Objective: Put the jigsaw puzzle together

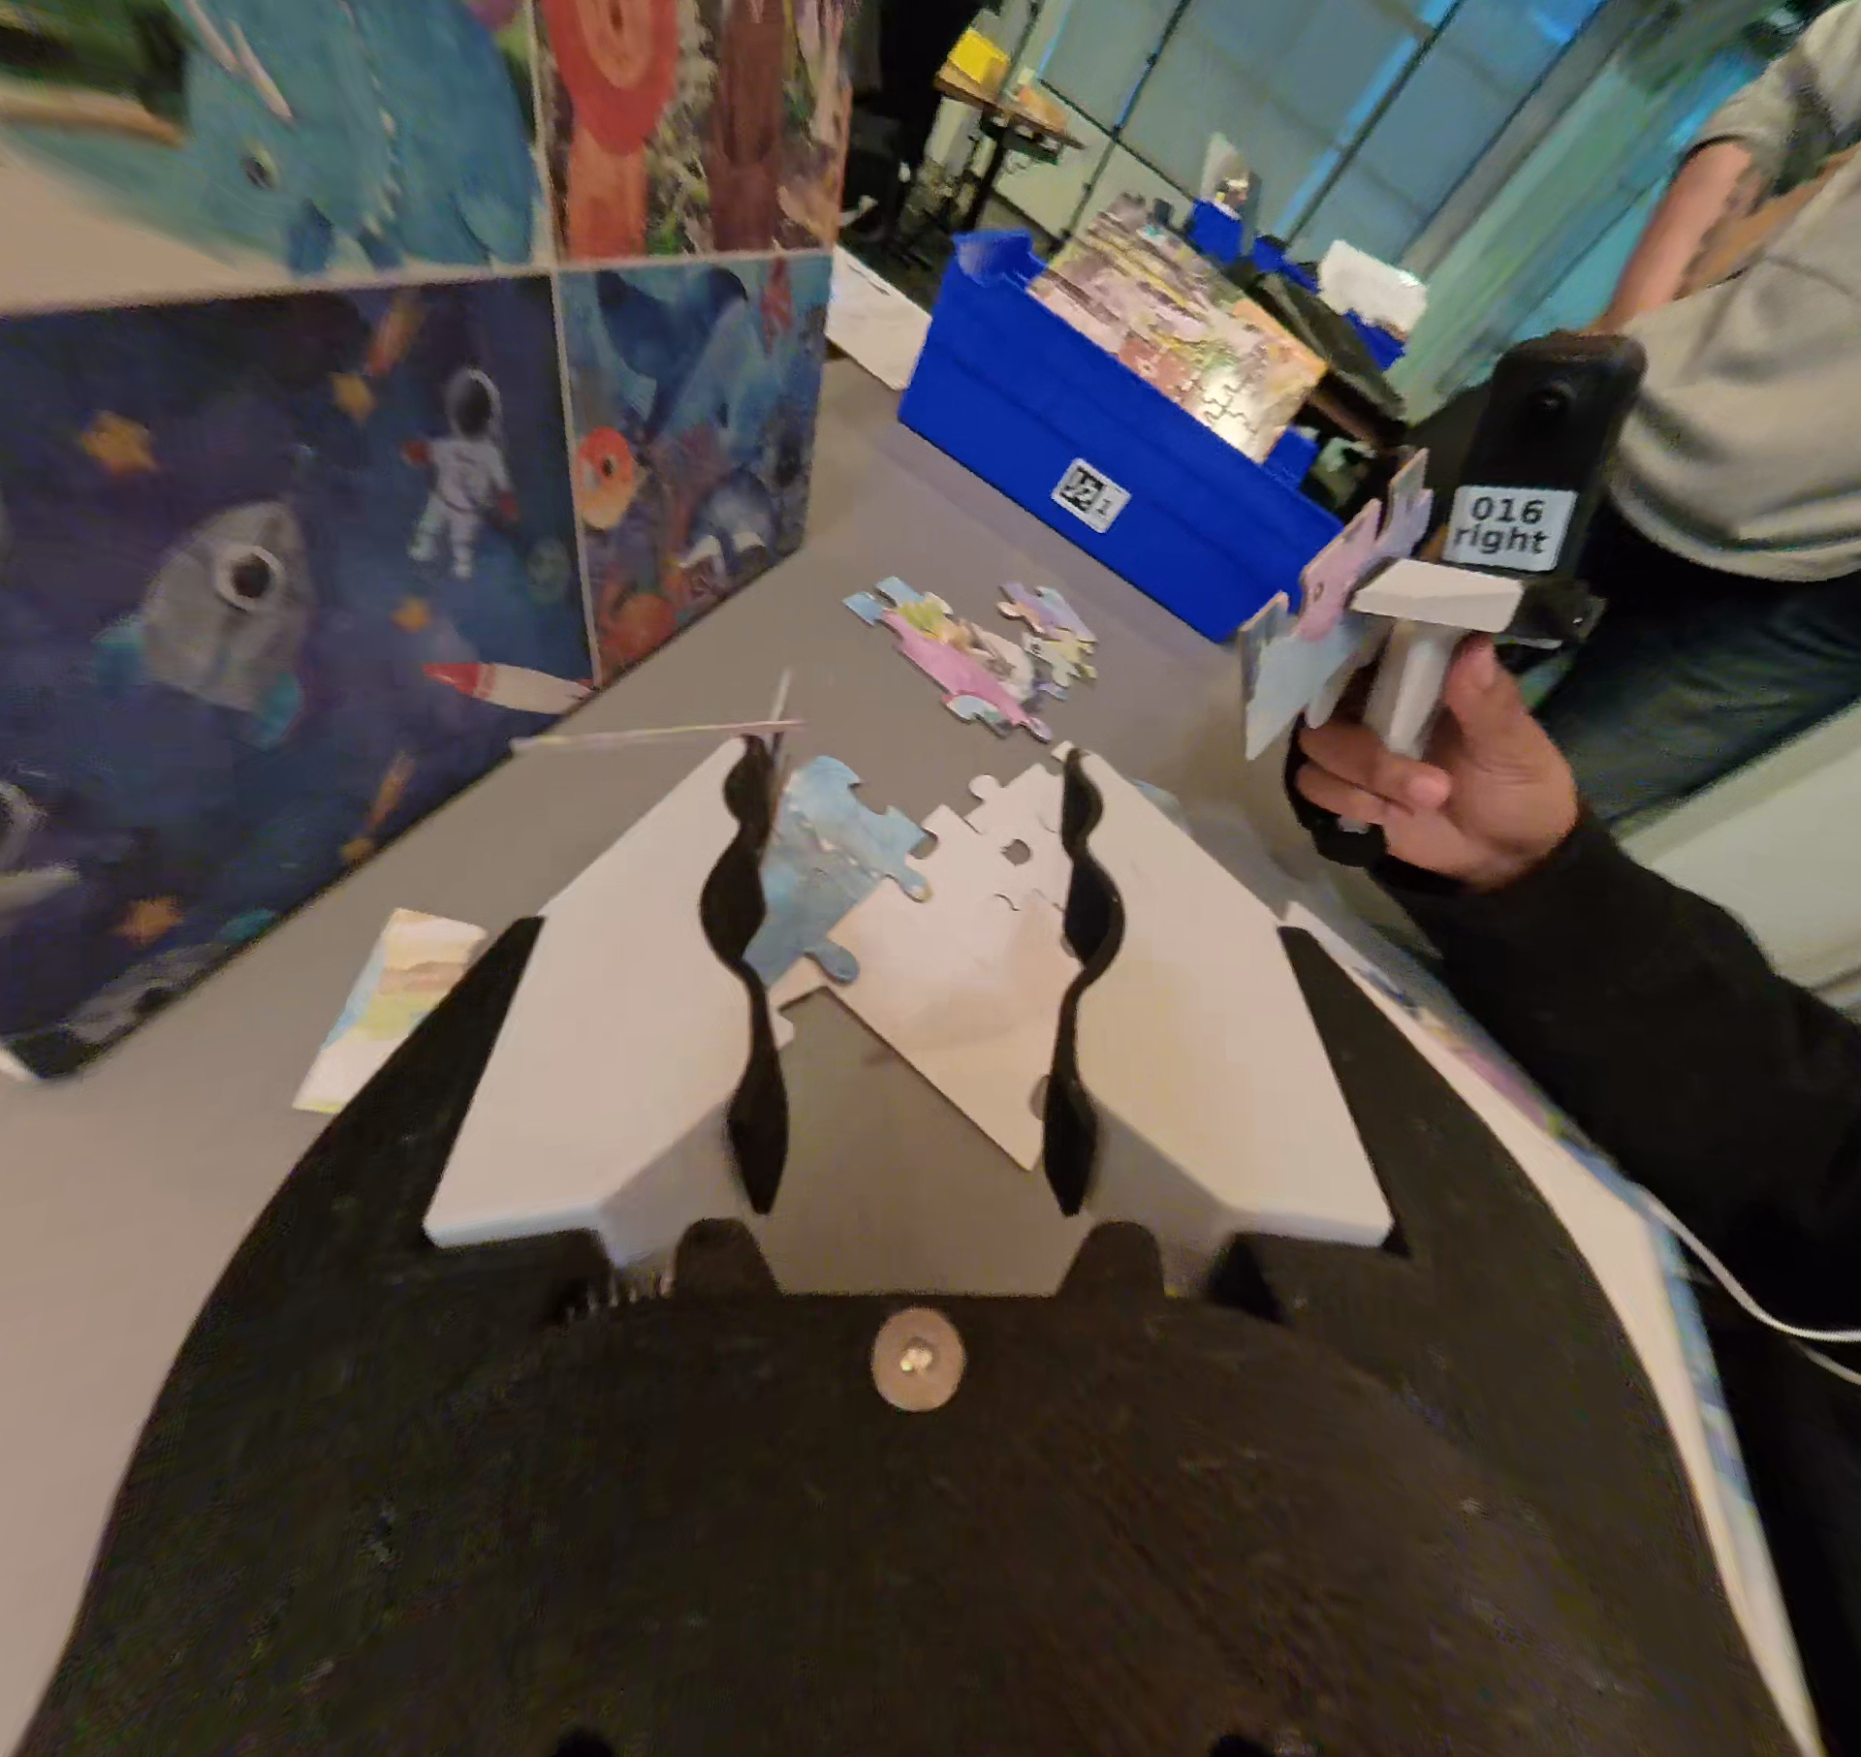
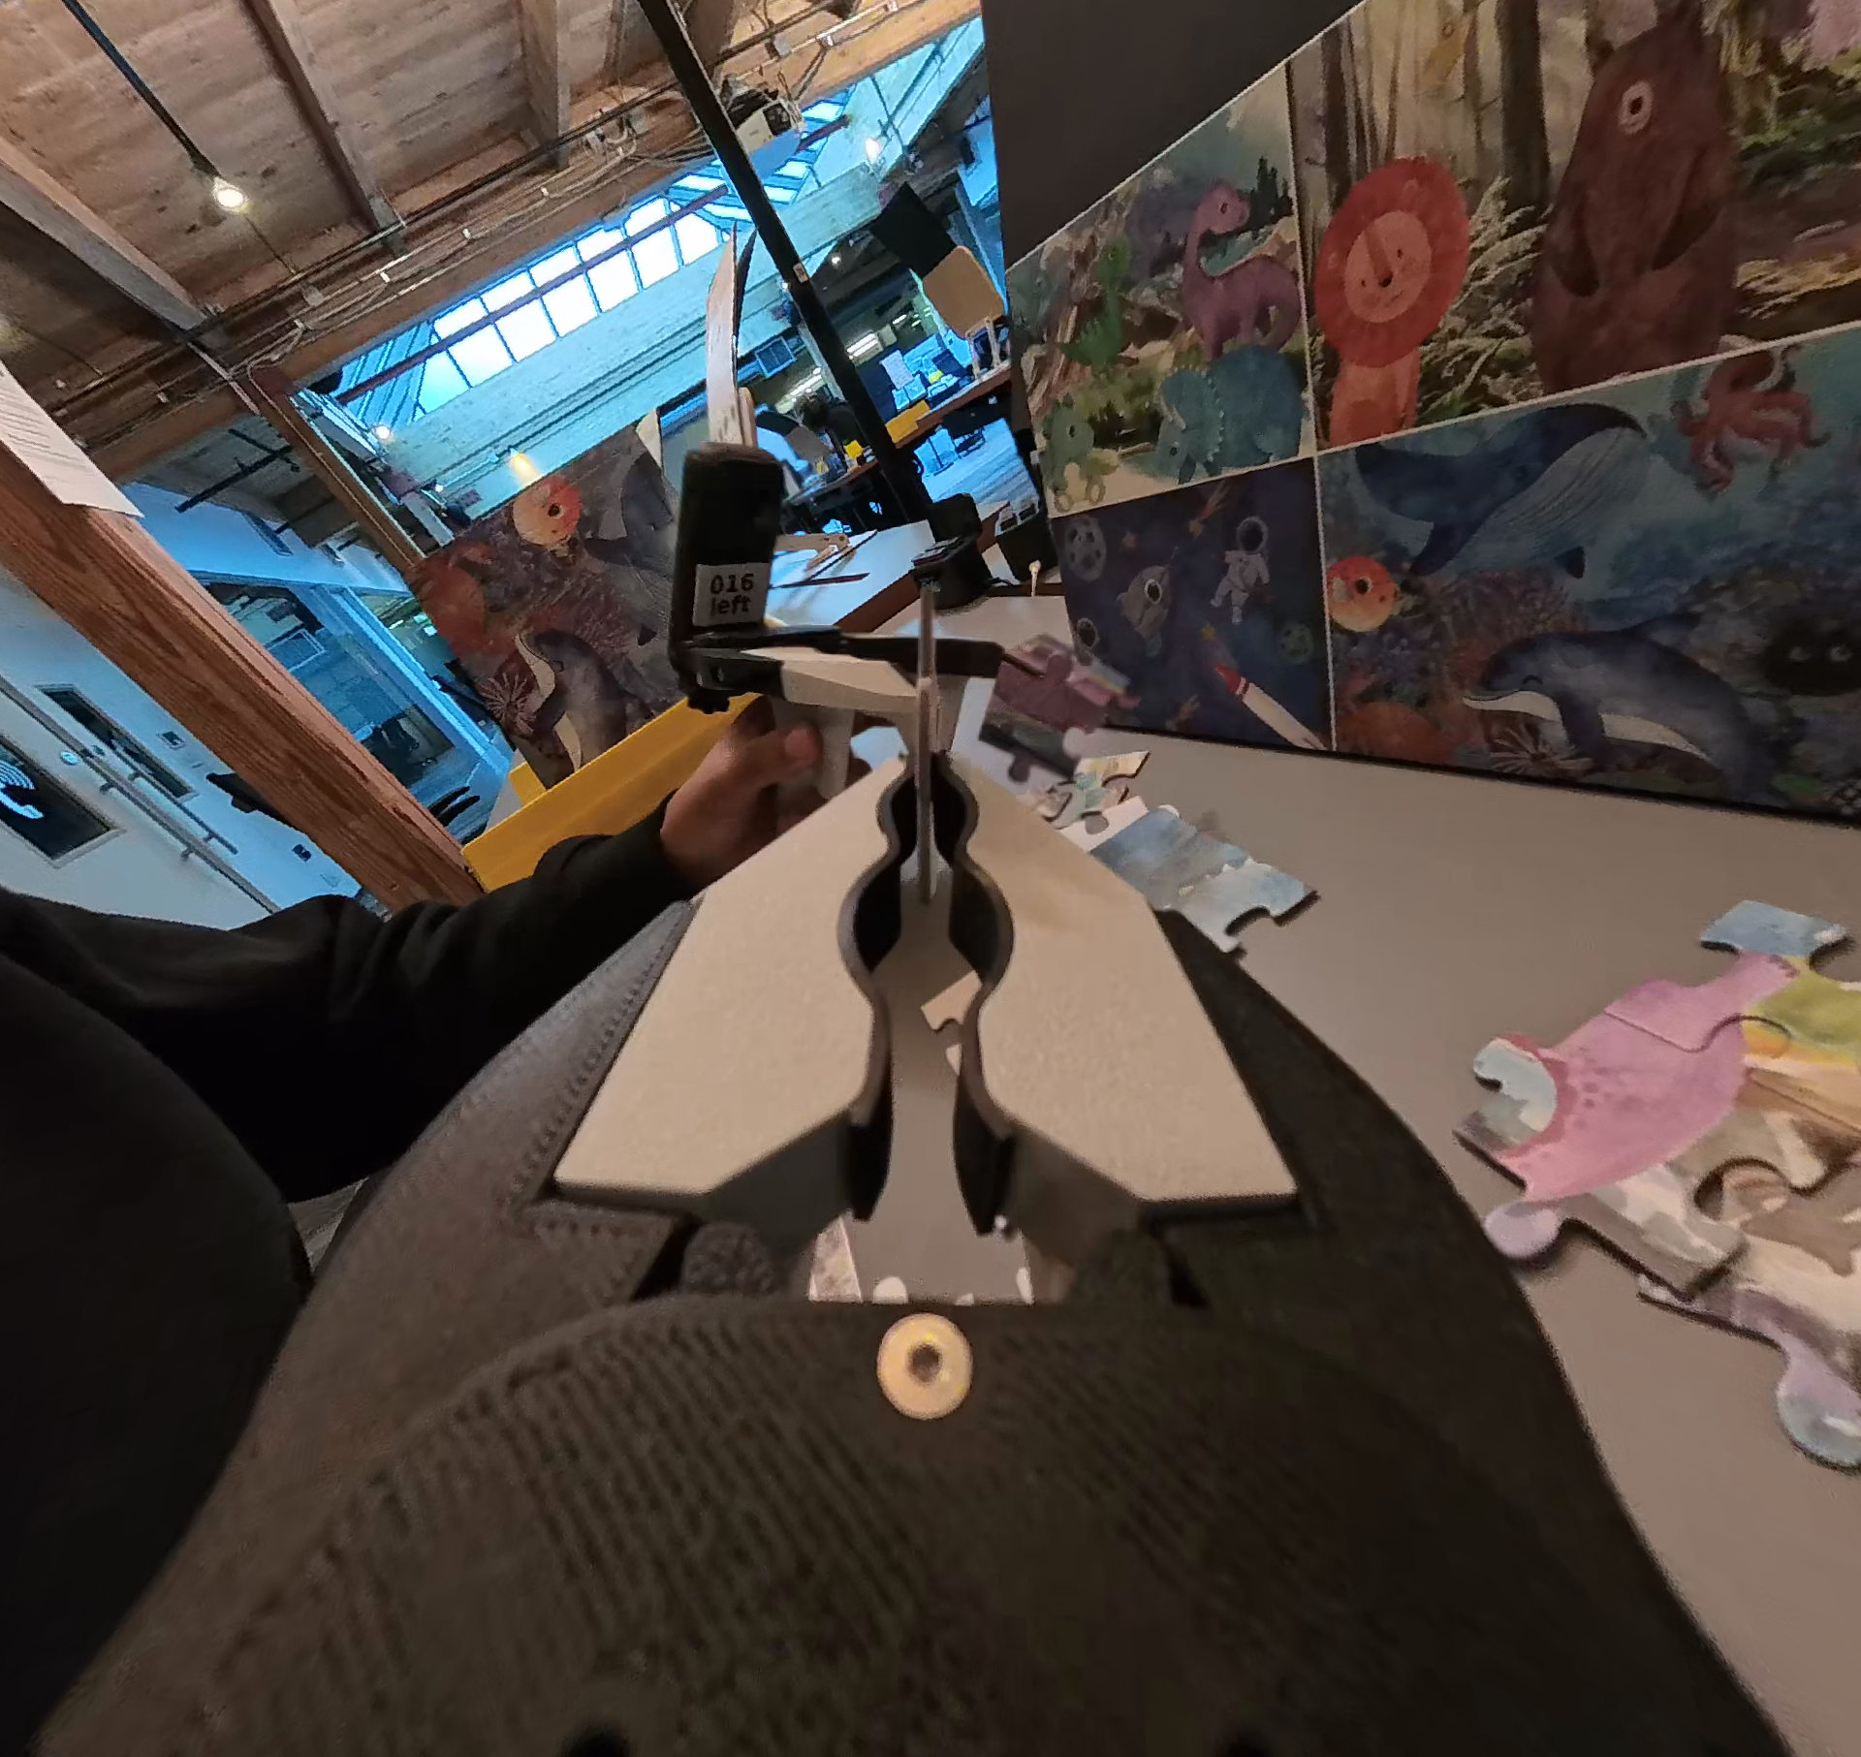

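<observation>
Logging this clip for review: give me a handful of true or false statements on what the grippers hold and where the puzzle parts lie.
1. The right gripper is clamped on a puzzle piece held up off the table. True.
2. The left gripper is shut tight on a piece. False: its jaws stand apart, with a blue piece and a face-down white section lying on the grey table between and beyond them.
3. A joined cluster of pink and pastel pieces lies flat on the table. True.
4. The blue bin is empty. False: a finished-looking puzzle board rests in it.
5. The picture box lies flat. False: it stands upright.
</observation>
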